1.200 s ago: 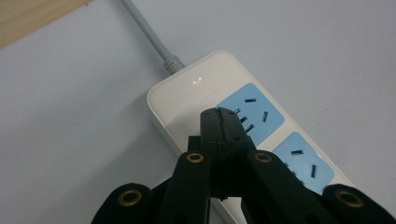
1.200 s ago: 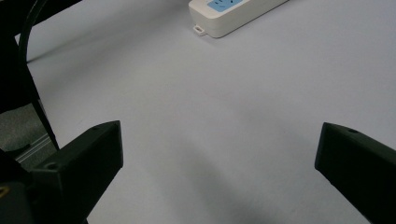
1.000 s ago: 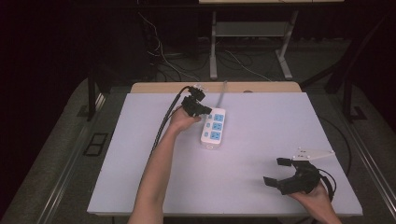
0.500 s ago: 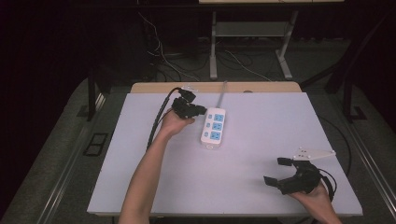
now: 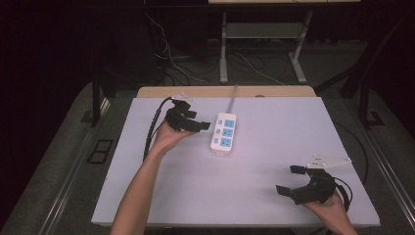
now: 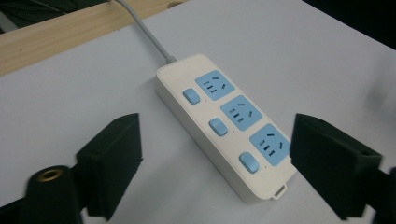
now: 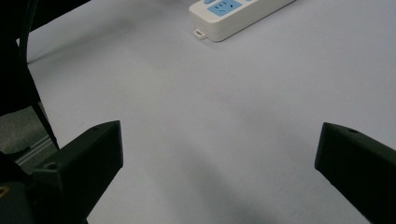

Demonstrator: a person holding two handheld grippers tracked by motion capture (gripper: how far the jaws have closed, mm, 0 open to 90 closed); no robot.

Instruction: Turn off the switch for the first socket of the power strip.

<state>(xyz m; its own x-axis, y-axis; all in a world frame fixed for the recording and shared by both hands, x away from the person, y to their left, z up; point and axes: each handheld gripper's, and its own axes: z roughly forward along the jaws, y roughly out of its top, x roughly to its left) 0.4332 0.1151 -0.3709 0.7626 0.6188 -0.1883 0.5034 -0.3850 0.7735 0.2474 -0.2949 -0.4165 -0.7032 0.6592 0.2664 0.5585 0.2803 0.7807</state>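
A white power strip [image 5: 223,134] with three blue sockets and blue switches lies flat near the table's back middle; its grey cord [image 5: 233,98] runs off the far edge. In the left gripper view the power strip [image 6: 224,121] lies between and beyond the wide-apart jaws. My left gripper [image 5: 195,120] is open, held just left of the strip and apart from it. My right gripper [image 5: 291,180] is open near the front right corner, empty. The right gripper view catches the strip's near end [image 7: 233,16] far ahead.
The pale table top [image 5: 264,171] has a wooden strip [image 5: 205,91] along its far edge. A black cable [image 5: 154,125] trails from the left gripper. Table legs and floor cables [image 5: 254,68] lie beyond the table.
My left gripper has drawn back to the left and toward the person, away from the power strip's far end. The right gripper has stayed in place.
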